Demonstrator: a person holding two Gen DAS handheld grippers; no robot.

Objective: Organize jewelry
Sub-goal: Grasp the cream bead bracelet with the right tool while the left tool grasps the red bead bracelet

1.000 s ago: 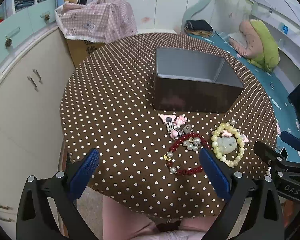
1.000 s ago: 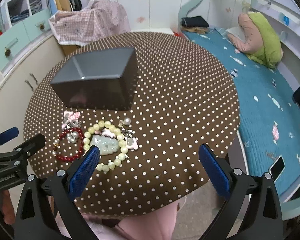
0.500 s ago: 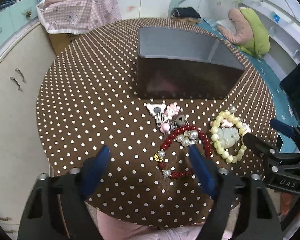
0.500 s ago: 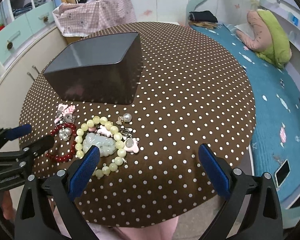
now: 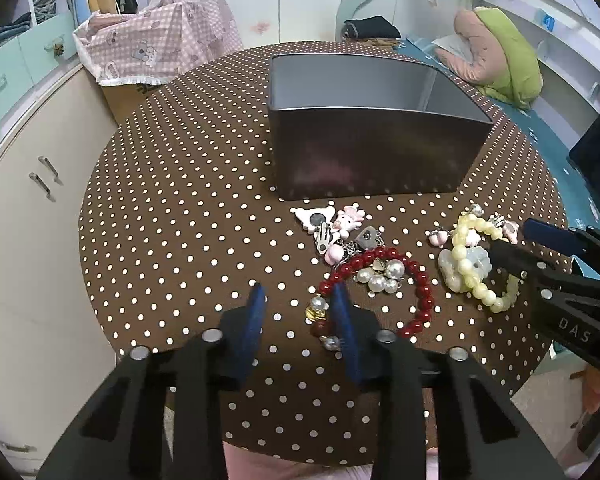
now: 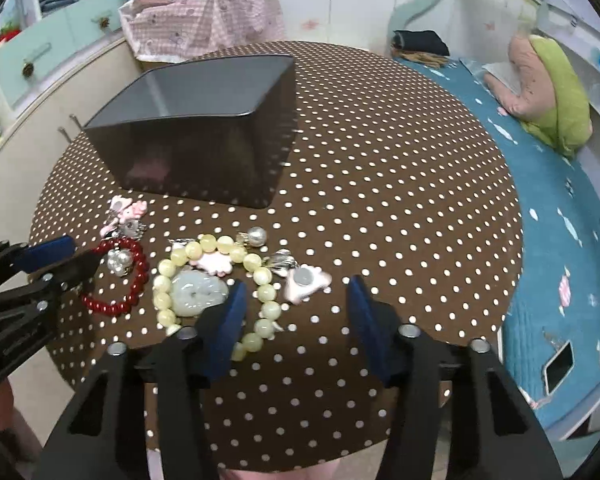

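Note:
On the brown dotted table (image 5: 188, 216) lies a red bead bracelet (image 5: 418, 276) around a pearl cluster (image 5: 380, 276). My left gripper (image 5: 299, 300) hangs just over its near left end; the jaws are closing, the end beads lie by the right pad, and the left pad is clear of them. A pale yellow bead bracelet (image 6: 260, 276) with a jade pendant (image 6: 198, 292) lies to the right. My right gripper (image 6: 296, 300) is closing around that bracelet's right side and a white charm (image 6: 304, 280), not pressing. An open dark grey box (image 5: 380, 152) stands behind.
Pink charms and clips (image 5: 340, 224) lie between the box and the bracelets. Pale cabinets (image 5: 28, 184) stand left of the table. A teal bed (image 6: 548, 216) with a phone (image 6: 558, 366) is on the right. The table's near edge runs under both grippers.
Both grippers have sunk toward the jewelry and their jaws have narrowed a lot. The left now straddles the red bracelet's end; the right brackets the yellow bracelet's side.

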